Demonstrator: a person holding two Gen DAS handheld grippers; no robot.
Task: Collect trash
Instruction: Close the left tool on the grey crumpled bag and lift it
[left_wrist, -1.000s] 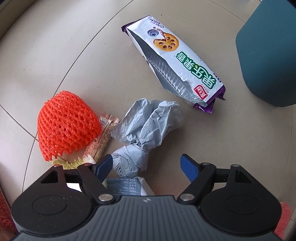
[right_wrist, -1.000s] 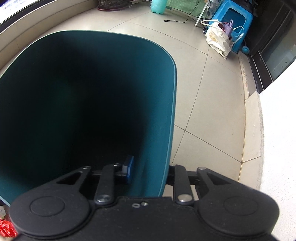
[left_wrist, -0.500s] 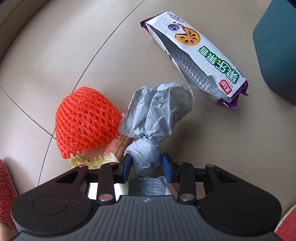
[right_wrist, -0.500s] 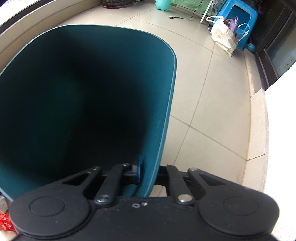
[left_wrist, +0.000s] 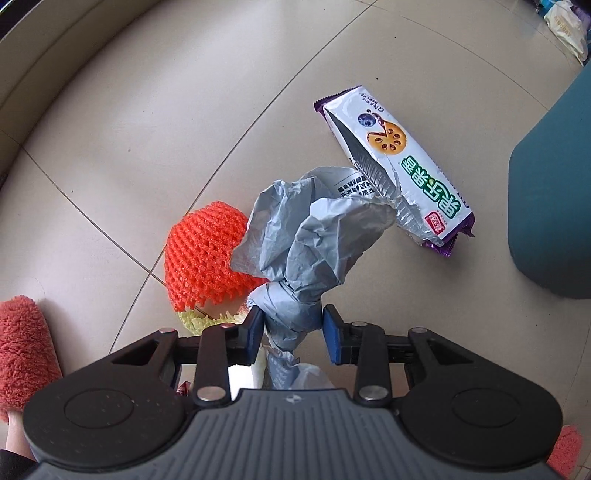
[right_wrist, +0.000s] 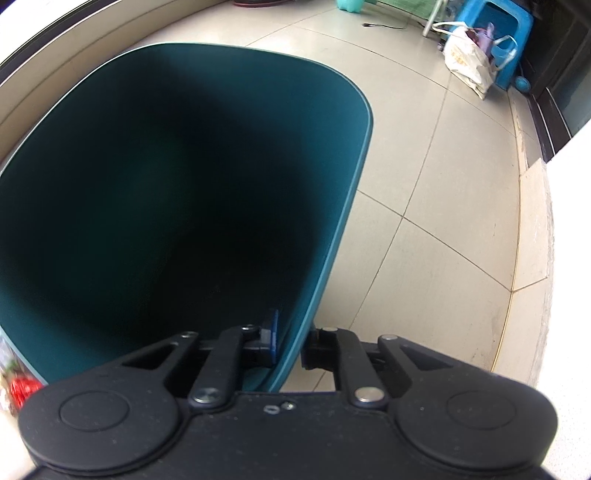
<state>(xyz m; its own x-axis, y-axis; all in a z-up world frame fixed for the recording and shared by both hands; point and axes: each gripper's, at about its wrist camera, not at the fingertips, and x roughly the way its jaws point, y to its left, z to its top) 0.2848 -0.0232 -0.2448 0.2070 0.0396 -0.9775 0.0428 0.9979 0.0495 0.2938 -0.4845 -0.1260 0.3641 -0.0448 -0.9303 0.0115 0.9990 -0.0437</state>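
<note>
Left fingers: the blue-padded fingers of the left gripper (left_wrist: 291, 328) are clenched on the twisted neck of a crumpled grey plastic bag (left_wrist: 314, 240); the neck is the narrowest, firmest part, so the loose body can billow above the pads without slipping out.
Grey bag position: it appears lifted off the floor, its puffed end overlapping the view of the other litter; whether any part touches the tiles I cannot tell.
Litter below: an orange foam fruit net (left_wrist: 203, 258) lies on the beige tiled floor (left_wrist: 147, 129) just beside the bag, with a pale yellow frilled scrap (left_wrist: 195, 319) at its lower edge; a white and purple biscuit wrapper (left_wrist: 399, 170), torn open along its foil side, lies beyond, towards the bin.
Right fingers: the right gripper (right_wrist: 291, 339) is pinched on the rim wall of the dark teal plastic bin (right_wrist: 184, 184), one finger inside and one outside, probably to steady it and hold its mouth open.
Bin in the left view: the same teal bin (left_wrist: 554, 184) stands at the right edge, near the wrapper, a short carry from the bag.
Step in hand: likely moving the bag to the bin; net, scrap and wrapper are not yet collected.
</note>
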